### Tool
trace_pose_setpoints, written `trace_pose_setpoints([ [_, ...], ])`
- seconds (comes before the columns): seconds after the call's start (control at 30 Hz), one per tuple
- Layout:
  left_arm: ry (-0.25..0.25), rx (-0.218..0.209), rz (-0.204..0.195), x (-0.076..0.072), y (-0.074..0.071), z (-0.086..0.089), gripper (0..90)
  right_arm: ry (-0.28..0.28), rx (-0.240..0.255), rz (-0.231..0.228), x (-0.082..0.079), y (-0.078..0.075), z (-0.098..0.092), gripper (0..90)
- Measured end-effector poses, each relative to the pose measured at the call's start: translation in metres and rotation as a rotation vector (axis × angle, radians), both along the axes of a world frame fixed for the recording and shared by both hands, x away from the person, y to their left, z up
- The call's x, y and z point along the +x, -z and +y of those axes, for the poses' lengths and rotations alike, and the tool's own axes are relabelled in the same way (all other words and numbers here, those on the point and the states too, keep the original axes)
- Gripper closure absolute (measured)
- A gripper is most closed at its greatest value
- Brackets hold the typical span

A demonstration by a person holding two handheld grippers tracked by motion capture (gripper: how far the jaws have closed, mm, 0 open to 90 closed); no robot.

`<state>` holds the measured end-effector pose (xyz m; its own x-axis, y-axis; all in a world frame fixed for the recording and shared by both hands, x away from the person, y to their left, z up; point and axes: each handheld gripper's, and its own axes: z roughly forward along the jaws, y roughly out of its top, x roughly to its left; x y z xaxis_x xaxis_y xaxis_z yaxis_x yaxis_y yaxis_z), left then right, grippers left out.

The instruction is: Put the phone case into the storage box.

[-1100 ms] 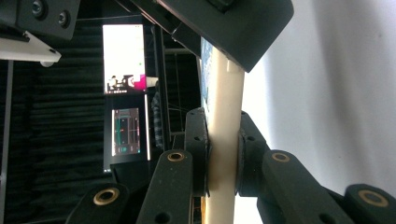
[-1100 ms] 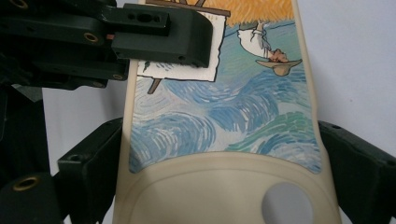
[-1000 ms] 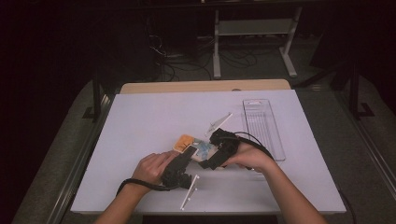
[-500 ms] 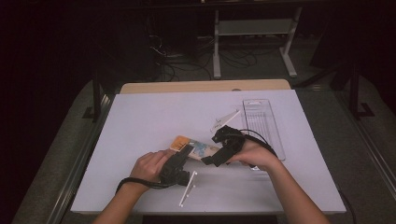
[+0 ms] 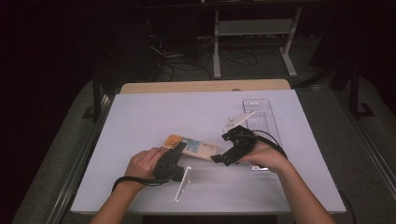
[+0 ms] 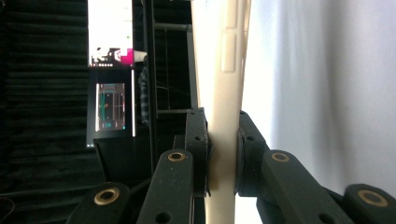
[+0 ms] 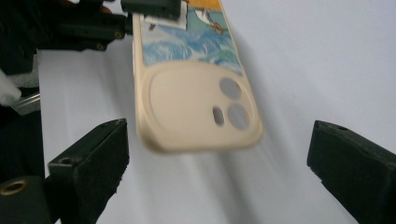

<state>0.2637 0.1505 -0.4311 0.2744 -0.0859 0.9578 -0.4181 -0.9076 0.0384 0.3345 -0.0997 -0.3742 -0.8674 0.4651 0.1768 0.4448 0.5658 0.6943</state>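
Note:
A cream phone case [image 5: 198, 147] with a blue and orange picture is held just above the white table [image 5: 154, 112]. My left gripper [image 5: 180, 148] is shut on its near end. In the left gripper view the case [image 6: 224, 70] stands edge-on with both pads pressed against it. My right gripper [image 5: 218, 158] is just right of the case's camera end, apart from it. In the right gripper view the case [image 7: 196, 98] shows its camera holes, my right gripper [image 7: 219, 156] stands open wide with its jaws either side of that end, and my left gripper [image 7: 149, 9] clamps the far end.
A clear plastic tray [image 5: 261, 116] lies on the table's right side, behind my right hand. A thin white rod [image 5: 182, 184] juts from the left gripper near the front edge, another [image 5: 236, 121] from the right. A wooden strip [image 5: 205, 86] borders the far edge.
My right gripper has drawn back to the right, away from the case, so more of the case shows. The left hand and the case have hardly moved.

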Motion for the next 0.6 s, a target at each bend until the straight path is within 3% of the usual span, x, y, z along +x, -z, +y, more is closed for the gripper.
trace_pose_setpoints([
  [0.33,-0.034,-0.037,0.023,0.005,-0.003,0.007,79.1,0.023,0.012,-0.036,-0.006,0.010,-0.016,5.2],
  [0.6,-0.070,-0.128,0.113,0.011,-0.005,0.013,79.1,0.040,0.002,-0.042,-0.003,0.014,-0.016,4.0],
])
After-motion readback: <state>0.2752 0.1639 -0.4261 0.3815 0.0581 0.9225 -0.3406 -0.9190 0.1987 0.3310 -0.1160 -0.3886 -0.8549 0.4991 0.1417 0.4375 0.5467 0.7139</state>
